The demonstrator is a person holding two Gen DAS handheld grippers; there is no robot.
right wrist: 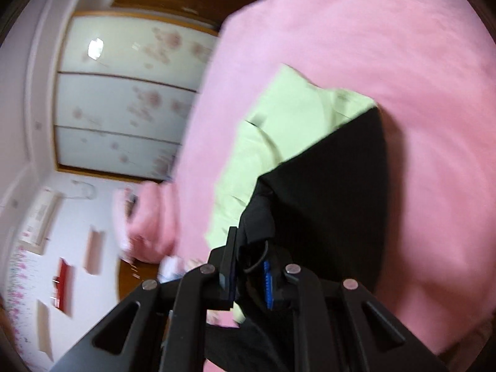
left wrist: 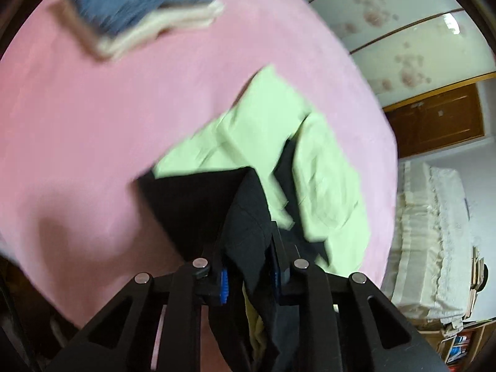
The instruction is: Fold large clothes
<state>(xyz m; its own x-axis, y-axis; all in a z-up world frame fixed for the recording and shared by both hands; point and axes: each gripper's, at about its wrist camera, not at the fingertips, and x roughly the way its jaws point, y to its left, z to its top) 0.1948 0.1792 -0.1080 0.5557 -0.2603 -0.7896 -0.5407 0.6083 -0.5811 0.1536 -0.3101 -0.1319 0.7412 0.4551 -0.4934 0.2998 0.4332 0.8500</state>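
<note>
Pink sheet [left wrist: 93, 124] covers the bed and fills most of what lies ahead of both my pairs of jaws; no container shows anywhere. On it, beyond my left gripper [left wrist: 249, 279], a pale green garment [left wrist: 266, 117] lies rumpled, and a black garment [left wrist: 192, 207] runs from over it straight back into my jaws. My left jaws are drawn nearly together and pinch a fold of that black cloth, with a strip of green showing beneath it. My right gripper [right wrist: 249, 279] is likewise almost closed, clamped on black cloth [right wrist: 328, 192] that spreads ahead and to the right of the jaws, with the green garment [right wrist: 288, 114] ahead and to the left.

Far ahead of my left jaws and to the left sits a folded stack [left wrist: 139, 9], blue on top of cream. To the right of those jaws stand pale sliding doors [left wrist: 403, 49] with a flower print, wood panelling, and a cream cover [left wrist: 427, 232].

Motion blur softens everything. I cannot tell whether black and green are one garment or two.
</note>
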